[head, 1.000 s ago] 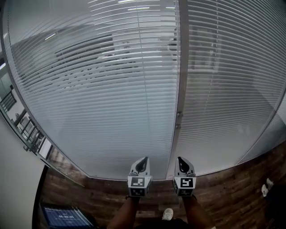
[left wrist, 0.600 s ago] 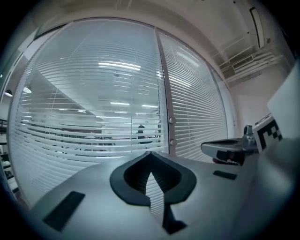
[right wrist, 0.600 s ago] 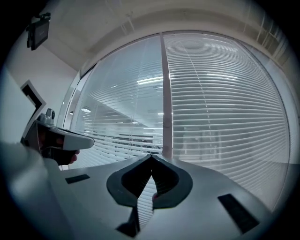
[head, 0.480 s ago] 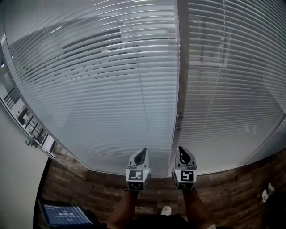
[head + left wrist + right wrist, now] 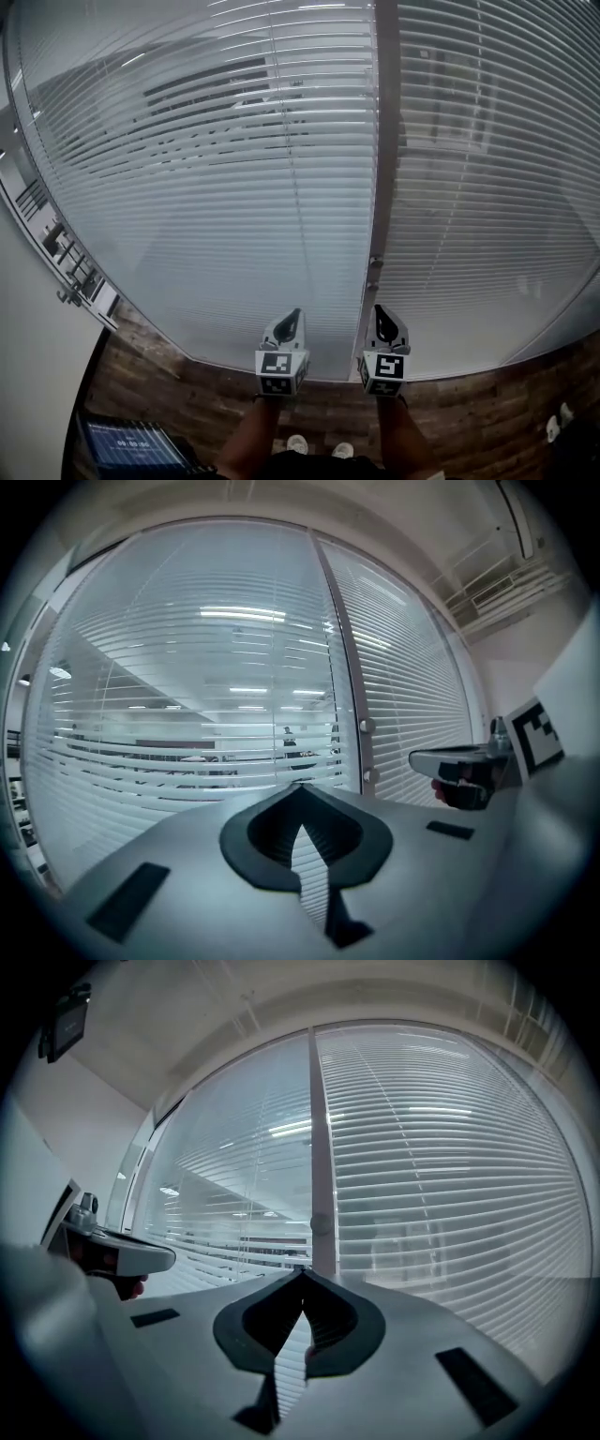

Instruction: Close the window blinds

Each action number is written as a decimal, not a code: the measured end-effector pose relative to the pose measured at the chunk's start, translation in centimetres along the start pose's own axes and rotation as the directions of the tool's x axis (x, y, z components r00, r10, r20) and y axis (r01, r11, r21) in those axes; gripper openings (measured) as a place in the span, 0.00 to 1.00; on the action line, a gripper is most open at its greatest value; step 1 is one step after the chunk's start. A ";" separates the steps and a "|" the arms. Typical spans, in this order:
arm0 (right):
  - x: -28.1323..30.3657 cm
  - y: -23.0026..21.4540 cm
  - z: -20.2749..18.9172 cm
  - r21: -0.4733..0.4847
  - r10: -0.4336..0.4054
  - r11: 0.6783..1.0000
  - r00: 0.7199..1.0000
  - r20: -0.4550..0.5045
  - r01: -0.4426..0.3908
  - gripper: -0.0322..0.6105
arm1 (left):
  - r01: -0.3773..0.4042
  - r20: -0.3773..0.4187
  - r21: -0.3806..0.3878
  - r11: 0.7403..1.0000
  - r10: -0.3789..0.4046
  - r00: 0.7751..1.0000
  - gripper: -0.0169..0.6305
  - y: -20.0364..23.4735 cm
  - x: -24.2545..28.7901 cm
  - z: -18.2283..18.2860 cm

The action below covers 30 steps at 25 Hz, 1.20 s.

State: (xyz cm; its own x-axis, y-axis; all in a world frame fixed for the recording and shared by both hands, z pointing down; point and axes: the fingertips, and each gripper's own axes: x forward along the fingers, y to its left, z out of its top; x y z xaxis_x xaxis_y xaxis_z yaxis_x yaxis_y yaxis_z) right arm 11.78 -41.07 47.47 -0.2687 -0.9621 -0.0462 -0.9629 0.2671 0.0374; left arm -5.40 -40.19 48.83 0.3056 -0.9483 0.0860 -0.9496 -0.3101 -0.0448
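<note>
Fingers [image 5: 267, 841]: both pairs together, empty | left gripper [image 5: 292, 318], right gripper [image 5: 381, 316]: level, short of blinds [image 5: 187, 187] | risk: if I push in, shut tips jab and bend slats, grasping nothing.

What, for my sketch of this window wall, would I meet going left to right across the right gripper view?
left gripper → left blind → upright window post → right blind. The right gripper, jaws shut, spans the low middle across post and blinds, so it has no place in the order.
</note>
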 end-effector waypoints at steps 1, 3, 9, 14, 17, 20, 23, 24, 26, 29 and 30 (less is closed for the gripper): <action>0.3 0.1 0.5 0.003 -0.003 1.000 1.000 0.005 0.003 0.05 | 0.004 0.001 0.002 1.000 -0.004 1.000 0.02 0.2 0.4 0.0; 0.8 0.2 1.0 0.005 -0.017 1.000 1.000 0.008 0.017 0.05 | 0.011 0.008 0.008 1.000 -0.011 1.000 0.02 0.5 1.0 0.0; 2.6 0.3 2.3 -0.028 -0.050 0.998 0.999 0.017 0.051 0.05 | 0.041 0.020 0.010 0.999 -0.041 0.999 0.02 1.6 2.6 0.5; 3.5 -0.3 0.7 -0.044 -0.068 0.997 0.998 -0.005 0.068 0.06 | 0.066 -0.001 -0.002 0.998 -0.066 0.998 0.02 1.9 3.5 -0.7; 4.2 -0.7 1.5 -0.051 -0.084 0.995 0.996 -0.015 0.083 0.07 | 0.079 0.008 0.010 0.997 -0.079 0.997 0.02 2.1 4.1 -0.3; 4.6 -1.0 1.5 -0.054 -0.099 0.994 0.995 -0.014 0.099 0.12 | 0.086 0.004 0.018 0.996 -0.086 0.996 0.02 2.3 4.3 -1.1; 5.3 -1.4 2.0 -0.057 -0.106 0.993 0.994 -0.003 0.106 0.16 | 0.087 0.005 0.023 0.996 -0.087 0.996 0.02 2.5 4.4 -1.5; 5.4 -1.4 2.5 -0.065 -0.113 0.991 0.994 -0.005 0.113 0.19 | 0.088 0.006 0.023 0.996 -0.088 0.996 0.02 2.5 4.4 -1.4; 5.8 -1.5 2.6 -0.064 -0.108 0.992 0.994 -0.004 0.107 0.21 | 0.090 0.005 0.023 0.996 -0.090 0.996 0.02 2.6 4.2 -1.6; 6.4 -1.5 2.6 -0.060 -0.100 0.993 0.995 -0.019 0.098 0.25 | 0.093 0.005 0.025 0.995 -0.093 0.996 0.02 2.6 4.1 -1.7; 6.7 -1.6 2.3 -0.052 -0.097 0.994 0.995 -0.020 0.096 0.26 | 0.095 0.007 0.026 0.995 -0.095 0.995 0.02 2.5 4.2 -1.6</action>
State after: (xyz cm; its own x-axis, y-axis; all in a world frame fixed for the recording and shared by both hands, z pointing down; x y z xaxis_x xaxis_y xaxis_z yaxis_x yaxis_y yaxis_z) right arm 11.43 -47.78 44.82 -0.1735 -0.9844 -0.0295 -0.9817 0.1705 0.0851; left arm -6.64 -44.85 50.70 0.3950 -0.9150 0.0825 -0.9143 -0.4003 -0.0622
